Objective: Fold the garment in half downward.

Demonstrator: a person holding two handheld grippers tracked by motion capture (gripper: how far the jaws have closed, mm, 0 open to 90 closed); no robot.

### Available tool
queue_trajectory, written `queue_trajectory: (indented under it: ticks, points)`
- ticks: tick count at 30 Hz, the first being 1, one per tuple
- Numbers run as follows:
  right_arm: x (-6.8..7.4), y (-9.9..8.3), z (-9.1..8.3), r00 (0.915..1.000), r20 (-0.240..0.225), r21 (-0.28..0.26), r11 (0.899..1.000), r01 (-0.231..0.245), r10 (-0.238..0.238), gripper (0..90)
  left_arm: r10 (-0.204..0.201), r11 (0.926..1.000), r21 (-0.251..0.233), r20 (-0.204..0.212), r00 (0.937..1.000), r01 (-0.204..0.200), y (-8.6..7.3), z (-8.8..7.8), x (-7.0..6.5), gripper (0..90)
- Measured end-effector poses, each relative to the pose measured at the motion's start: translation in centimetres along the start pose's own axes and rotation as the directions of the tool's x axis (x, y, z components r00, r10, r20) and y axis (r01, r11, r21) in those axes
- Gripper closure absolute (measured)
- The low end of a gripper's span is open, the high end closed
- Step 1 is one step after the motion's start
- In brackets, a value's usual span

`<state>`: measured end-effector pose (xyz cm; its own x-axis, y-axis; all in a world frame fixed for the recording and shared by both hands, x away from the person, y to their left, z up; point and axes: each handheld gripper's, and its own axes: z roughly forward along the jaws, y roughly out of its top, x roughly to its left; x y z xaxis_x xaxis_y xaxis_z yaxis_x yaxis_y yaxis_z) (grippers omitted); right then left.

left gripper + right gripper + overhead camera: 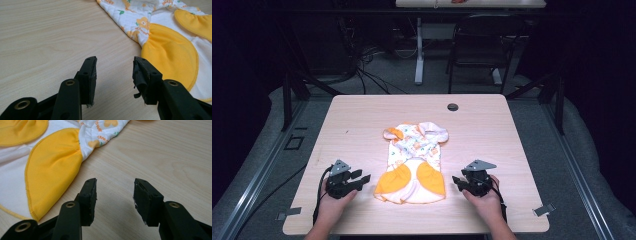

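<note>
The left gripper [362,178] and the right gripper [460,182] are held with jaws spread wide, nothing between them, each just beside the garment [414,162] at its near end, left and right. The garment is spread flat on the pale wood-grain table [492,130], a quilted white printed cloth with two rounded yellow panels; its long axis is aimed away from the person.
</note>
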<state>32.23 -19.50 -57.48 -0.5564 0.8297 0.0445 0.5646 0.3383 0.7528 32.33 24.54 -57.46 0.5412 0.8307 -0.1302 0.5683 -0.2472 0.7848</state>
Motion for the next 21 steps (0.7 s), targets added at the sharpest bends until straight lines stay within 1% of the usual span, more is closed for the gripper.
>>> queue_trajectory:
  ticks: [3,4,5,8,9,10,13,14,15,16,17,19,20,21]
  points:
    - [0.1,0.0,0.0,1.0,0.003,-0.004,1.0,0.001,-0.001,53.1,0.001,1.0,-0.007,0.004,1.0,-0.001,0.1,0.0,-0.1,54.3]
    - [0.1,0.0,-0.1,0.9999,0.005,0.001,1.0,0.012,-0.012,53.2,0.008,0.9999,-0.007,0.003,1.0,-0.008,0.2,0.0,-0.1,53.9]
    - [0.1,0.0,-0.1,0.9999,0.005,0.001,1.0,0.012,-0.012,53.2,0.002,0.9999,-0.014,0.003,1.0,-0.002,0.2,0.0,-0.2,53.9]
    - [0.1,0.0,0.0,0.9999,0.002,0.002,1.0,0.014,-0.014,52.7,0.022,0.9997,-0.004,-0.002,0.9997,-0.022,0.2,0.1,-0.5,51.0]
    - [0.1,0.0,0.0,0.9999,0.002,0.002,1.0,0.014,-0.014,52.7,0.022,0.9997,-0.004,-0.002,0.9997,-0.022,0.2,0.1,-0.5,50.2]
    - [0.2,0.0,0.0,0.9995,0.007,0.005,1.0,0.03,-0.03,51.7,0.025,0.9997,-0.004,-0.002,0.9997,-0.025,0.2,0.2,-0.5,49.6]
    - [0.5,0.2,0.0,0.9991,0.013,0.009,0.999,0.039,-0.039,50.5,0.031,0.9995,-0.007,0.004,0.9995,-0.031,0.4,0.2,-0.7,48.9]
    - [0.8,0.5,0.0,0.9967,0.013,0.032,0.996,0.079,-0.08,50.0,0.039,0.9992,0.004,0.005,0.9992,-0.039,0.6,0.3,-0.8,48.3]
    - [0.8,0.5,0.0,0.9967,0.013,0.032,0.996,0.079,-0.08,50.0,0.039,0.9992,0.004,0.005,0.9992,-0.039,0.6,0.3,-0.8,48.3]
    - [1.1,0.7,0.0,0.9952,0.013,0.042,0.995,0.096,-0.097,50.1,0.038,0.9992,0.01,0.006,0.9993,-0.038,0.8,0.4,-0.9,48.3]
    - [1.4,1.0,0.0,0.991,0.022,0.051,0.99,0.131,-0.132,50.1,0.032,0.9994,0.015,0.009,0.9995,-0.032,0.9,0.5,-0.9,50.2]
    - [1.8,1.5,0.0,0.9889,0.013,0.064,0.987,0.147,-0.148,49.8,0.036,0.9992,0.015,0.019,0.9992,-0.036,1.4,0.6,-1.0,52.3]
    - [2.0,2.1,0.2,0.9864,0.009,0.089,0.983,0.163,-0.164,50.1,0.042,0.9989,0.019,0.03,0.9987,-0.042,2.0,0.8,-0.9,52.4]
    - [2.0,2.1,0.2,0.9864,0.009,0.089,0.983,0.163,-0.164,50.1,0.042,0.9989,0.019,0.03,0.9987,-0.042,2.0,0.8,-0.9,52.4]
